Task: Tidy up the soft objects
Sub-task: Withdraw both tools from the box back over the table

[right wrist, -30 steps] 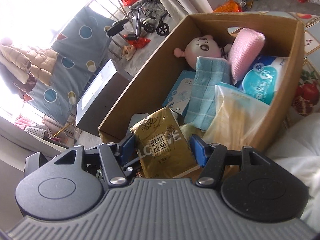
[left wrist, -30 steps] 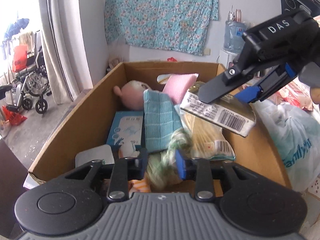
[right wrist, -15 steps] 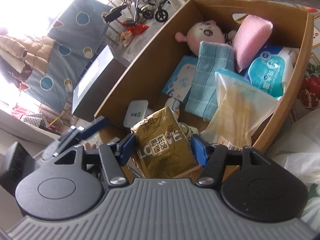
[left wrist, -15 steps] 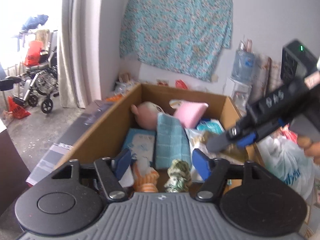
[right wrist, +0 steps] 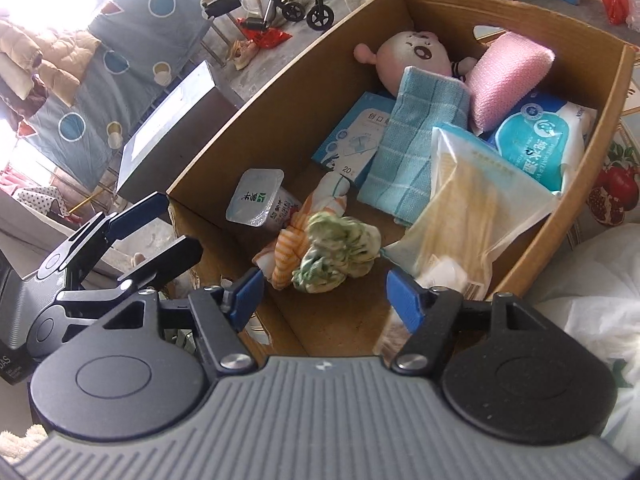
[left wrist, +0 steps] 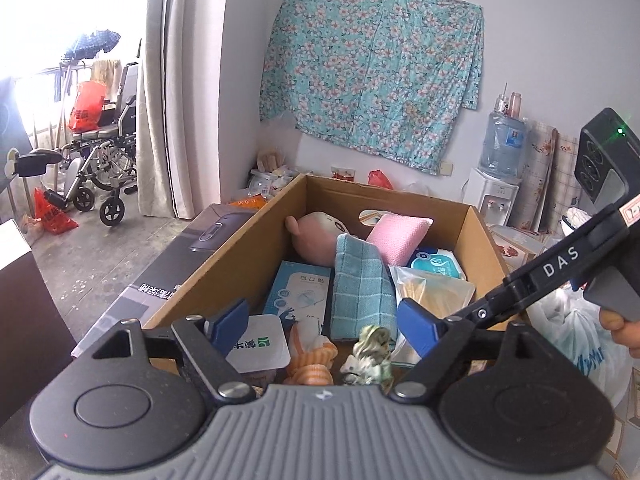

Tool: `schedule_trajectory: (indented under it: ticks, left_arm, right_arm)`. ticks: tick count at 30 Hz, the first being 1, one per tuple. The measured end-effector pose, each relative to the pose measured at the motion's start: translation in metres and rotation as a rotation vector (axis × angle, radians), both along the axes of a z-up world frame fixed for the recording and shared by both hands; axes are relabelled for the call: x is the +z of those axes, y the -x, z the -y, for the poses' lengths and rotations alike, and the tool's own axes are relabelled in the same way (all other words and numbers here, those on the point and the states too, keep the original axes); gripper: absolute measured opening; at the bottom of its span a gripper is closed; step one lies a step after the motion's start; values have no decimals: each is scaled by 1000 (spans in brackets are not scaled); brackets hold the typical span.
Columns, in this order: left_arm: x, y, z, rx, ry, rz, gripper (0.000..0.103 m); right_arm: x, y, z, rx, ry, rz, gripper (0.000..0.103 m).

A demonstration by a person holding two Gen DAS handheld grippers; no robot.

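Observation:
An open cardboard box [left wrist: 240, 264] [right wrist: 280, 112] holds a pink plush doll [left wrist: 316, 236] [right wrist: 412, 56], a blue checked cloth [left wrist: 360, 280] [right wrist: 420, 140], a pink pad [left wrist: 396, 236] [right wrist: 508, 80] and a wipes pack [right wrist: 536, 140]. At its near end lie an orange striped cloth [left wrist: 312, 356] [right wrist: 292, 240] and a green-white cloth bundle [left wrist: 370, 352] [right wrist: 336, 252]. My left gripper [left wrist: 324, 324] [right wrist: 176, 222] hangs above that end, jaws opening, nothing between them. My right gripper [right wrist: 324, 296] [left wrist: 472, 316] reaches in from the right, jaws opening over the bundle without touching it.
Also in the box are a clear bag of yellow sheets [right wrist: 480, 208], a blue plaster box [right wrist: 352, 132] and a white sealed cup [right wrist: 260, 196]. A long dark carton [left wrist: 180, 264] lies along the box's left side. A white plastic bag [left wrist: 572, 340] sits to the right.
My left gripper let go of the green-white bundle, opened wide and drew back and up. The gold tissue pack is gone from my right gripper's jaws, which have spread.

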State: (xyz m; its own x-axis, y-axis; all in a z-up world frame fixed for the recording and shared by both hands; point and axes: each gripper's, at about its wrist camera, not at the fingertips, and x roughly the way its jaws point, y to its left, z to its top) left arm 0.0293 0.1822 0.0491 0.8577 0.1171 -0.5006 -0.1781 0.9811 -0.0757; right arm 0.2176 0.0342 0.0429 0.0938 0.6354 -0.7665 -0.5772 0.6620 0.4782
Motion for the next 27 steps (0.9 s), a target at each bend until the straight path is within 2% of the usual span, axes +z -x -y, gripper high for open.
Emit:
schedule_trajectory:
  ticks: [13,19,21,23,27]
  left_arm:
    - [9,15,18,-13,-5,32,90]
    - [15,27,25,-6,6,56,98]
    - [17,31,28,-5,16,69,103]
    - [20,36,31,-5,29,83,103]
    - [22,45,37,18,41,97,103]
  right_arm:
    - [9,15,53,-94,-193,-5,68]
    - [7,28,85,-164,-317,11,71]
    - [5,35,96,-199,-350,36,72]
    - [4,44,105,-247,-368,85,76]
    - [1,66,118,-364,-343,214,84]
